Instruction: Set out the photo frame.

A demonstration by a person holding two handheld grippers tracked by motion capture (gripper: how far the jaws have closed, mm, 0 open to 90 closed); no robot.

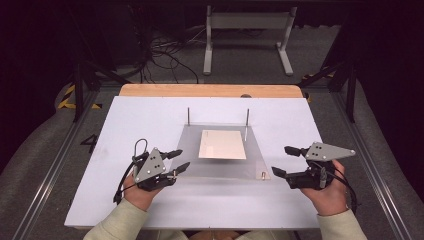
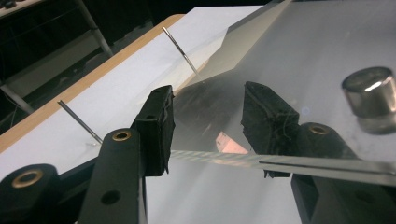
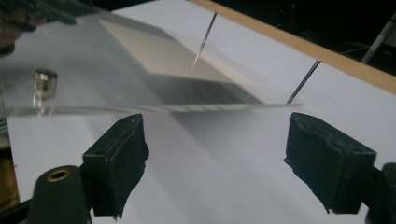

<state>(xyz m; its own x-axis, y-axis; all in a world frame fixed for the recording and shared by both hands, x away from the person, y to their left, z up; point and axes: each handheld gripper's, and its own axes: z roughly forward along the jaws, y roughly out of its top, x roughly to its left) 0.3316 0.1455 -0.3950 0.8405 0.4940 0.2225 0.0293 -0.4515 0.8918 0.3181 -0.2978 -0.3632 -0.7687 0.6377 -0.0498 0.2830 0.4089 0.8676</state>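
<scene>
High view: left gripper (image 1: 178, 160) jaws spread astride clear plate (image 1: 252, 150) edge; right gripper (image 1: 283, 161) spread, beside plate.

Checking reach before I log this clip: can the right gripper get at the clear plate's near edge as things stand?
Probably yes. The right gripper has its jaws open facing the clear plate, whose edge lies just ahead with bare white tabletop between them.
</scene>
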